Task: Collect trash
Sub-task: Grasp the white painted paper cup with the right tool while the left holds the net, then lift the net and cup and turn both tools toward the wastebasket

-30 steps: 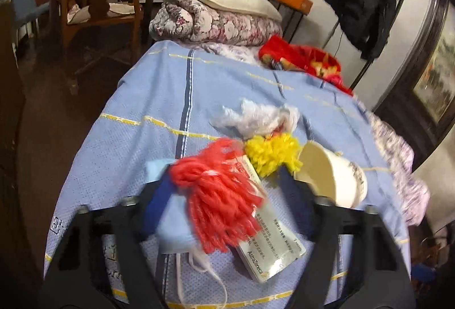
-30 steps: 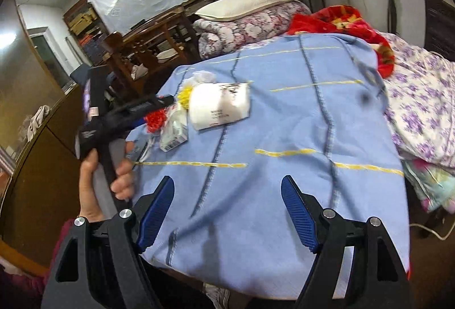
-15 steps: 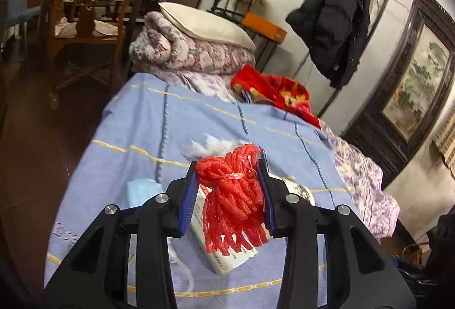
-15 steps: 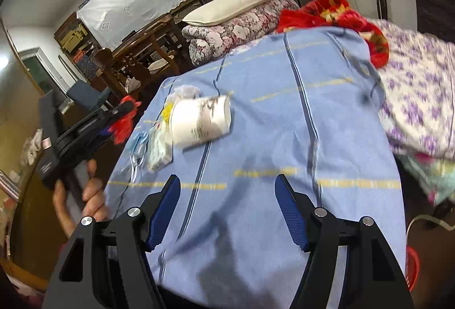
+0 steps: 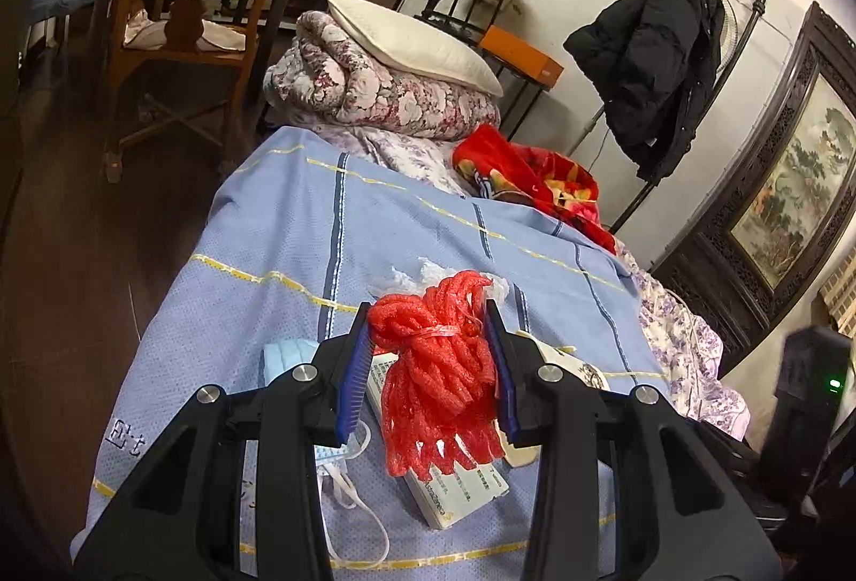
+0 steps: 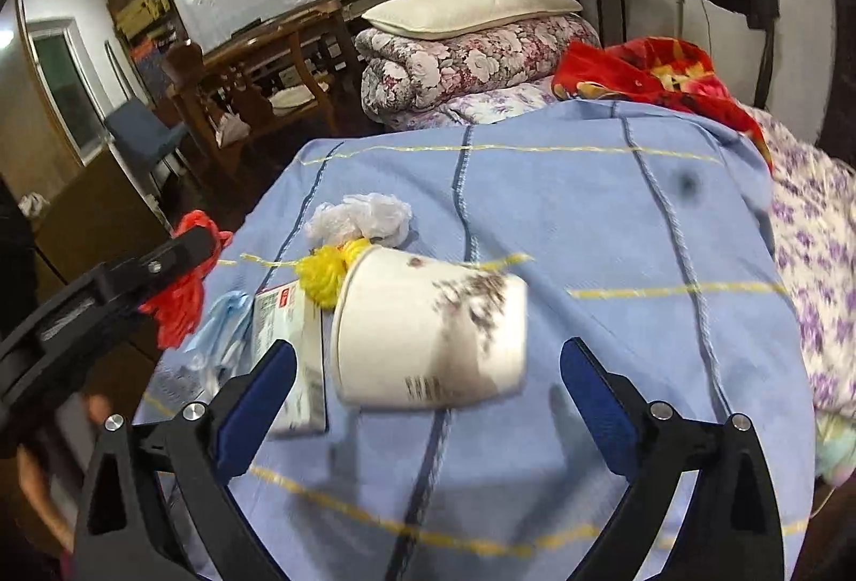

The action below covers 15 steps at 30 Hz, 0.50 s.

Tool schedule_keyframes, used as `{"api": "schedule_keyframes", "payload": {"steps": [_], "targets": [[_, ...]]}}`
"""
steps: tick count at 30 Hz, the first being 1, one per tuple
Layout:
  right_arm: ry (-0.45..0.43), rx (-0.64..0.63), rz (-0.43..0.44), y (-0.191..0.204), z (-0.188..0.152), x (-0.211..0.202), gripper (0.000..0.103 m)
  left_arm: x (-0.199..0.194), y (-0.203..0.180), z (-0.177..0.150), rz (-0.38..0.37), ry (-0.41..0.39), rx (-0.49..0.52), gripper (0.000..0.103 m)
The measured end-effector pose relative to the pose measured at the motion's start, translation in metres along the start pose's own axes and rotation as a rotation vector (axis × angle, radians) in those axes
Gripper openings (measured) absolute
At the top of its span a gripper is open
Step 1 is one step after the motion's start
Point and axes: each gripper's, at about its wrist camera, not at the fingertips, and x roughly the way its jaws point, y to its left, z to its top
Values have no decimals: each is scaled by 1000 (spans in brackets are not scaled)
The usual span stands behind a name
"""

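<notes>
Since a second ago the red mesh bundle (image 5: 433, 367) has come off the bed and now hangs clamped between the jaws of the left gripper (image 5: 428, 356), its loose ends dangling over the flat white packet (image 5: 455, 490). The right gripper (image 6: 428, 399) has swung in from the bare stretch of blue bedspread (image 6: 588, 206) toward the litter, and its jaws are opening wide, with nothing pressed between them; the paper cup (image 6: 428, 329) lies on its side just ahead, in line with the gap.

Nearest on the bed, the packet lies just left of the cup, with a light blue face mask (image 6: 224, 324) beside it at the bed's edge. Behind the cup's mouth sits a yellow mesh bundle (image 6: 321, 270), touching it, and behind that a crumpled white plastic bag (image 6: 364, 217). These remain where they lay earlier.

Farther off, a red blanket (image 6: 658, 73) lies at the bedspread's far corner, then a rolled floral quilt (image 6: 471, 62) topped by a pillow (image 6: 471, 11). A black coat (image 5: 658, 62) hangs on the wall.
</notes>
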Motion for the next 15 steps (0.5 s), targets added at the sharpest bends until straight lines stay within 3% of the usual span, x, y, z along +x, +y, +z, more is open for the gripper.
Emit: {"api": "schedule_keyframes", "payload": {"steps": [5, 6, 7, 15], "targets": [[38, -15, -29, 8, 1, 27, 96, 2, 0, 0, 3, 3, 1, 40], [39, -15, -36, 7, 0, 29, 84, 3, 0, 0, 3, 5, -1, 40], [37, -7, -24, 5, -1, 29, 83, 3, 0, 0, 1, 8, -4, 40], [-140, 0, -5, -11, -14, -56, 83, -3, -6, -1, -16, -1, 5, 40]]}}
